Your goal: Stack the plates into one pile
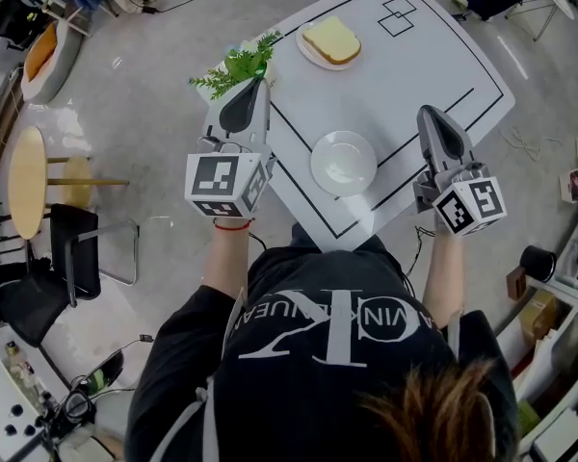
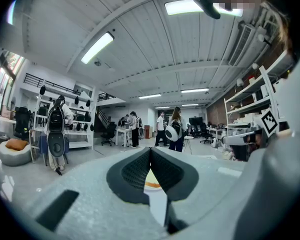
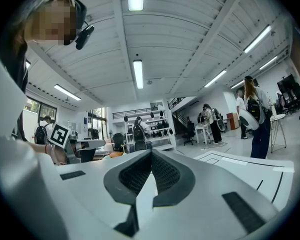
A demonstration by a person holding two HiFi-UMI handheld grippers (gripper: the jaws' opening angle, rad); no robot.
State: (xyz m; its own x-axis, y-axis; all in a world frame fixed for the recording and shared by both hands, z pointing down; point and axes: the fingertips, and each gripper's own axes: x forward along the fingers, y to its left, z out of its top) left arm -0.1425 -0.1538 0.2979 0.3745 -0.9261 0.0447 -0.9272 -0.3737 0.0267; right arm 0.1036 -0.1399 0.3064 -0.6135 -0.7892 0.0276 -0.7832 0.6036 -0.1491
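Note:
An empty white plate (image 1: 344,163) lies near the front corner of the white table (image 1: 433,56). A second plate (image 1: 313,54) at the far side carries a slice of toast (image 1: 331,39). My left gripper (image 1: 254,85) hovers at the table's left edge, left of the empty plate, jaws shut with nothing in them. My right gripper (image 1: 428,115) is held to the right of that plate, also shut and holding nothing. In the left gripper view the left gripper (image 2: 150,152) points level, its pads closed together. In the right gripper view the right gripper (image 3: 151,154) looks the same.
A green plant sprig (image 1: 239,66) sits at the table's left corner, just beyond my left gripper. On the floor to the left are a round wooden stool (image 1: 26,182) and a black chair (image 1: 73,256). Several people (image 2: 175,129) stand far off in the room.

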